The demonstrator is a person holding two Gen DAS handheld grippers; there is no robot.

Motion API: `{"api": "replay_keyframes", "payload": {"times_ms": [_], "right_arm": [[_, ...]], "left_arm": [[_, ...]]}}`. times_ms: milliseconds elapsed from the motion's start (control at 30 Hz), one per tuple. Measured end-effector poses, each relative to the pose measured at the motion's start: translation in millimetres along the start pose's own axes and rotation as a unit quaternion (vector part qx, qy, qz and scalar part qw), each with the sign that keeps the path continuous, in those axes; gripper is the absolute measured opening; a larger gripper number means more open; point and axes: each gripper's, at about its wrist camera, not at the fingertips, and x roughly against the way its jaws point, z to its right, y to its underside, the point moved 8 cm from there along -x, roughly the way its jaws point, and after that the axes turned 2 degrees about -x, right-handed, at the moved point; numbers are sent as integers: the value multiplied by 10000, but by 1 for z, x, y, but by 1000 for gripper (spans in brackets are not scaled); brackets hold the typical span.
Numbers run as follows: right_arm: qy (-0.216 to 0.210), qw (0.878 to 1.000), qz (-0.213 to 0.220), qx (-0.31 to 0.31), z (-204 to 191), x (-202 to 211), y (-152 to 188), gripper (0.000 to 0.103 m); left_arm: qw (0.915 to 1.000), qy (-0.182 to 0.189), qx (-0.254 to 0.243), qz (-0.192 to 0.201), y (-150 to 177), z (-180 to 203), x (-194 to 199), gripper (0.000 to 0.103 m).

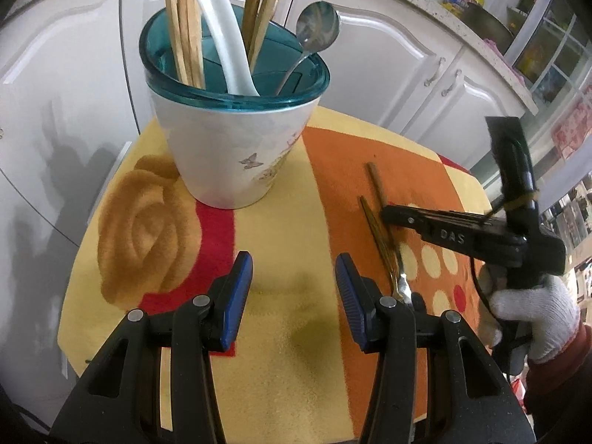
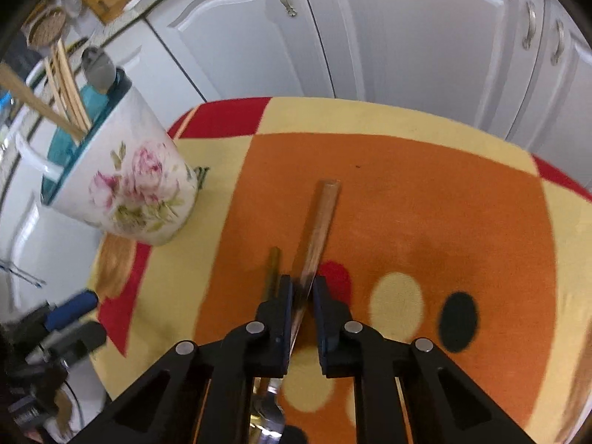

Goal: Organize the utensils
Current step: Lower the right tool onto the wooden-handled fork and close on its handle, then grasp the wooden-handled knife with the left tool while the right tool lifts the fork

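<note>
wooden chopstick [image 2: 319, 229] lies on the orange patch of the mat [image 2: 425, 192], right gripper [image 2: 302, 288] clenched on it, a second utensil [image 2: 273, 266] just beside. left gripper [image 1: 294, 281] hangs released near the holder [image 1: 236, 140].

I am holding the left gripper [image 1: 294, 292] angled steeply downward, its blue-padded jaws standing wide apart with nothing between them. I am gripping the right gripper [image 2: 302, 292] in a white-gloved hand [image 1: 532, 318] with a dark red sleeve [image 1: 569, 377] showing at the wrist; it is also pointing steeply down, its jaws nearly together and pinching a slim wooden stick [image 2: 318, 229].
</note>
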Motion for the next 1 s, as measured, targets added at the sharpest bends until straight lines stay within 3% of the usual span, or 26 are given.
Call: {"api": "replay_keyframes", "payload": {"times_ms": [300,533,700,767,800,1000], "right_arm": [[35,9998,-190,-75,10,-1,5,11],[231,9980,-399,438,20,12,24,11],[44,9992,-382,46,39,22,29,11],[-56,9995,-255,-189,44,26,24,22],[-76,9994,-189,-264,46,27,21,23],[-143,9987,-136,-463,53,29,16,23]], "left_arm": [[9999,107,-87,-92,1,13,-10,46],[9992,247,-220,-215,-3,29,-20,46],[9979,445,-280,-383,-13,50,-44,46],[9971,526,-233,-488,-17,55,-55,46],[9967,570,-204,-543,-20,58,-63,46],[9956,339,-447,-744,-30,72,-94,45]]}}
